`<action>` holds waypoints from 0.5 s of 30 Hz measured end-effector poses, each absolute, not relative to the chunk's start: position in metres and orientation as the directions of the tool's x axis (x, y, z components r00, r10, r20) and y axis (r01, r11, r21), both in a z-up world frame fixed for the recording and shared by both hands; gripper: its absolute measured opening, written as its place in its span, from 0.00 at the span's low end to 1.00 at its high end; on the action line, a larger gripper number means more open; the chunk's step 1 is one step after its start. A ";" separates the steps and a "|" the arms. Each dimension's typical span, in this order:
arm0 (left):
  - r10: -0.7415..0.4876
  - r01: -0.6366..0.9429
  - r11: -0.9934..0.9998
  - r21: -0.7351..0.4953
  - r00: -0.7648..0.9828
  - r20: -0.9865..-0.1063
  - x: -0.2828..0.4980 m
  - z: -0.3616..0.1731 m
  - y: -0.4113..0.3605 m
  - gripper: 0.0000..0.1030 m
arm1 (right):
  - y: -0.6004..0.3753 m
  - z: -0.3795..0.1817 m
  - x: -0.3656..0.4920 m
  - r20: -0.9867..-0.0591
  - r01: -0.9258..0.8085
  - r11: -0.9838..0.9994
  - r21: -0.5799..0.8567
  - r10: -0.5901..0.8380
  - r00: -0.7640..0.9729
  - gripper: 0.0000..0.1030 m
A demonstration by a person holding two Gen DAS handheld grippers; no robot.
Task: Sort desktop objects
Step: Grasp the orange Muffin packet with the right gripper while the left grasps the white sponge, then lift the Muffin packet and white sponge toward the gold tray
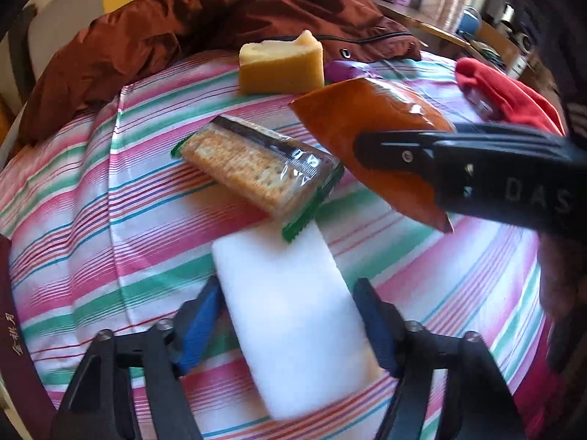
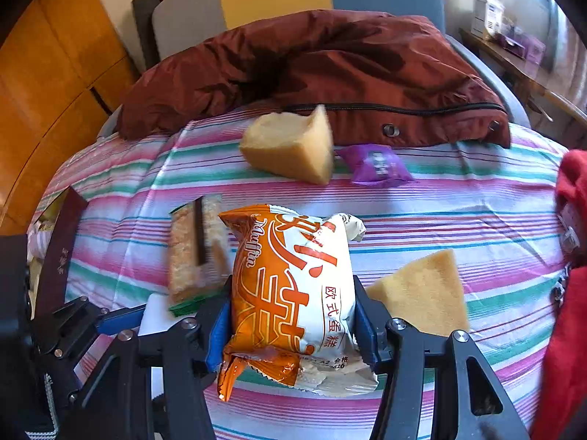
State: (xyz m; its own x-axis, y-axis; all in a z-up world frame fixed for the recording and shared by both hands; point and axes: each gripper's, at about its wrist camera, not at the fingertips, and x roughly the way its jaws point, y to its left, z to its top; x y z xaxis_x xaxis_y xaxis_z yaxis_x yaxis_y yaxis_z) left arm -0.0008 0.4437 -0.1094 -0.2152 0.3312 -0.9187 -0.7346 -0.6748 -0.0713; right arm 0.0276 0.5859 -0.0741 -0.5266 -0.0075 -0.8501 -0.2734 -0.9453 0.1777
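Surface: I see a striped cloth, brown jacket behind
Left gripper: apart, straddling white block
Right gripper: clamped on muffin packet

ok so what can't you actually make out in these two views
- Dark red booklet: cover text too small in the right wrist view; cut by the frame edge in the left wrist view.
- Purple packet: mostly hidden behind the muffin packet in the left wrist view.
- White block: whether the left tongs touch it is unclear; motion blur.
- Red cloth: cut off by the right edge.
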 end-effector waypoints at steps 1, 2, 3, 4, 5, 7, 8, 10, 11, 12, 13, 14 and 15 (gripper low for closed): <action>0.338 -0.742 -0.666 -0.079 -0.205 -0.918 -0.001 -0.109 0.439 0.64 | 0.582 -0.074 0.027 -0.854 -0.259 -0.952 0.163 -0.005 -0.521 0.55; 0.345 -0.751 -0.655 -0.091 -0.190 -0.919 -0.002 -0.109 0.434 0.63 | 0.576 -0.075 0.025 -0.861 -0.241 -0.960 0.145 -0.002 -0.509 0.55; 0.355 -0.765 -0.637 -0.096 -0.179 -0.918 -0.002 -0.109 0.431 0.63 | 0.574 -0.077 0.022 -0.865 -0.234 -0.962 0.139 -0.003 -0.501 0.55; 0.364 -0.782 -0.615 -0.102 -0.166 -0.917 -0.004 -0.109 0.426 0.62 | 0.571 -0.080 0.021 -0.872 -0.229 -0.964 0.136 -0.007 -0.490 0.55; 0.370 -0.780 -0.616 -0.112 -0.161 -0.915 -0.005 -0.107 0.424 0.62 | 0.570 -0.083 0.019 -0.879 -0.227 -0.965 0.132 -0.008 -0.478 0.55; 0.382 -0.775 -0.617 -0.139 -0.141 -0.913 -0.008 -0.105 0.419 0.61 | 0.569 -0.088 0.018 -0.886 -0.229 -0.965 0.125 -0.005 -0.463 0.55; 0.384 -0.778 -0.613 -0.139 -0.139 -0.913 -0.009 -0.104 0.418 0.60 | 0.570 -0.088 0.018 -0.884 -0.231 -0.964 0.130 -0.007 -0.467 0.55; 0.380 -0.785 -0.606 -0.128 -0.144 -0.914 -0.008 -0.105 0.418 0.60 | 0.572 -0.089 0.016 -0.883 -0.234 -0.962 0.139 -0.014 -0.468 0.55; 0.374 -0.790 -0.602 -0.116 -0.151 -0.915 -0.006 -0.105 0.419 0.61 | 0.572 -0.089 0.017 -0.883 -0.236 -0.961 0.143 -0.016 -0.469 0.55; 0.364 -0.795 -0.599 -0.099 -0.160 -0.917 -0.003 -0.105 0.422 0.61 | 0.572 -0.089 0.018 -0.882 -0.238 -0.960 0.147 -0.018 -0.471 0.55; 0.358 -0.795 -0.600 -0.088 -0.169 -0.918 -0.001 -0.106 0.420 0.61 | 0.572 -0.089 0.017 -0.881 -0.239 -0.959 0.152 -0.022 -0.472 0.55; 0.354 -0.796 -0.601 -0.078 -0.177 -0.918 -0.002 -0.106 0.422 0.60 | 0.573 -0.089 0.017 -0.880 -0.240 -0.957 0.160 -0.028 -0.474 0.56; 0.352 -0.796 -0.601 -0.069 -0.185 -0.918 -0.003 -0.107 0.424 0.60 | 0.574 -0.089 0.016 -0.879 -0.243 -0.955 0.168 -0.033 -0.475 0.56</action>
